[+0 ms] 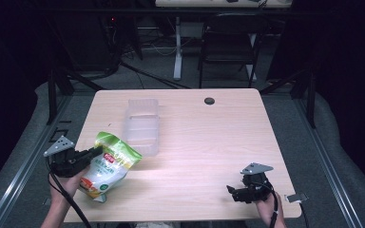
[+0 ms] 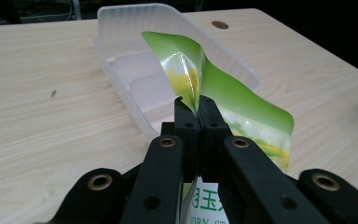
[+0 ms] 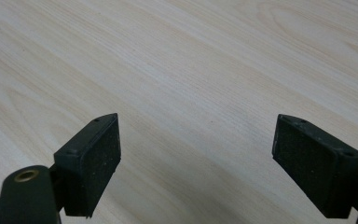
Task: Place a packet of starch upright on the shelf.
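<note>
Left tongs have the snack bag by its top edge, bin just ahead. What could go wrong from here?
1. The left tongs pinch only a thin strip of the green snack bag at its top edge; the glossy film might slip out when lifted.
2. The clear plastic bin looks light and narrow, so the hanging bag could catch its rim and push it.
3. The right tongs are open over bare table, far from the bin, so nothing steadies it.

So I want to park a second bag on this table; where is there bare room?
The wide bare stretch of table between the clear tray and the right gripper, up to the round hole, is free. It is crowded at the front left, where the left gripper pinches the green bag beside the tray.
</note>
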